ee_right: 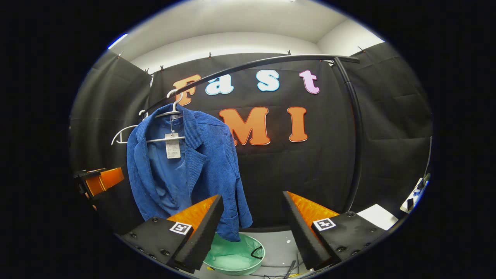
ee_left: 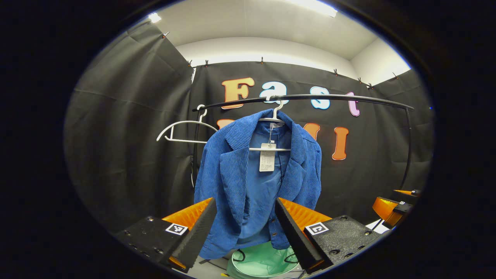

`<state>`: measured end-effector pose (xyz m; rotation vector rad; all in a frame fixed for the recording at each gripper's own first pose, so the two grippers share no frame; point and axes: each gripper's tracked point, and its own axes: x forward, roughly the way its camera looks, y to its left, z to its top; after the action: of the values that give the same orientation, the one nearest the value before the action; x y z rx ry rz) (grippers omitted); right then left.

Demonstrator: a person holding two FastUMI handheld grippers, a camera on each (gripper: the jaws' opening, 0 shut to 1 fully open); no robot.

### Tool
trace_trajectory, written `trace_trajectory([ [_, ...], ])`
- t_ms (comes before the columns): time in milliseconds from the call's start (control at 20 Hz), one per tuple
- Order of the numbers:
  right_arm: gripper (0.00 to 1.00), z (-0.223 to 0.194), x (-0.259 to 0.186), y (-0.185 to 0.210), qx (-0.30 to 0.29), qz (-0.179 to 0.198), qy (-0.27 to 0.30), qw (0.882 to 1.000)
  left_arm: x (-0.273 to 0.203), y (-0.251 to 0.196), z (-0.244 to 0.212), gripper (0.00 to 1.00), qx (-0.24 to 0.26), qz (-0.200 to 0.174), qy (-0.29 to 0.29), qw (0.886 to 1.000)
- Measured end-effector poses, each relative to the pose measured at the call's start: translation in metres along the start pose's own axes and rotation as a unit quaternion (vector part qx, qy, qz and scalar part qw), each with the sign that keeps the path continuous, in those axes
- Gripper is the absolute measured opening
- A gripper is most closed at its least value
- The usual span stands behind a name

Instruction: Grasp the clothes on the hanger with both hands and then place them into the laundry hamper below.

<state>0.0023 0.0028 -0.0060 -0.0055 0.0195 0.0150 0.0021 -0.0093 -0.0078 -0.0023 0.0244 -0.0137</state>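
Grippers, left (ee_left: 245, 224) and right (ee_right: 252, 224), are hanging open; you're approaching the blue jacket (ee_left: 255, 182), so next grip both shoulders.

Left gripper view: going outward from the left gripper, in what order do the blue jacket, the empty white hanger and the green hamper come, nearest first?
From the open left gripper:
1. Green hamper, low between the fingers, beneath the jacket.
2. Blue jacket, straight ahead; its hem dips between the fingers. Too close to call against the hamper.
3. Empty white hanger, upper left on the rail, plainly farthest.
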Motion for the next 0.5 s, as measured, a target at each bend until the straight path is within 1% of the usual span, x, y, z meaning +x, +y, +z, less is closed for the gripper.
trace_trajectory([
  [150, 0.98, -0.002, 0.002, -0.003, 0.001, 0.008, 0.002, 1.0, -0.002, -0.003, -0.005, 0.93, -0.003, 0.005, 0.007, 1.0],
  [200, 0.98, -0.003, 0.004, -0.003, 0.001, 0.011, 0.001, 1.0, -0.003, -0.004, -0.006, 0.95, -0.004, 0.007, 0.008, 1.0],
  [250, 0.98, -0.003, 0.006, -0.002, 0.002, 0.015, 0.001, 1.0, -0.003, -0.005, -0.006, 0.95, -0.004, 0.011, 0.01, 1.0],
  [300, 0.98, -0.003, 0.007, -0.001, 0.003, 0.02, 0.001, 1.0, -0.003, -0.004, -0.008, 0.93, -0.005, 0.014, 0.012, 1.0],
  [350, 0.98, -0.004, 0.009, 0.004, 0.003, 0.028, 0.001, 1.0, -0.003, -0.004, -0.01, 0.95, -0.006, 0.017, 0.015, 1.0],
  [450, 0.98, -0.001, 0.016, 0.012, 0.0, 0.046, -0.001, 0.999, -0.005, -0.006, -0.015, 0.95, -0.009, 0.021, 0.02, 1.0],
  [500, 0.98, 0.002, 0.021, 0.019, -0.003, 0.055, -0.006, 0.998, -0.006, -0.005, -0.017, 0.93, -0.012, 0.021, 0.023, 0.999],
])
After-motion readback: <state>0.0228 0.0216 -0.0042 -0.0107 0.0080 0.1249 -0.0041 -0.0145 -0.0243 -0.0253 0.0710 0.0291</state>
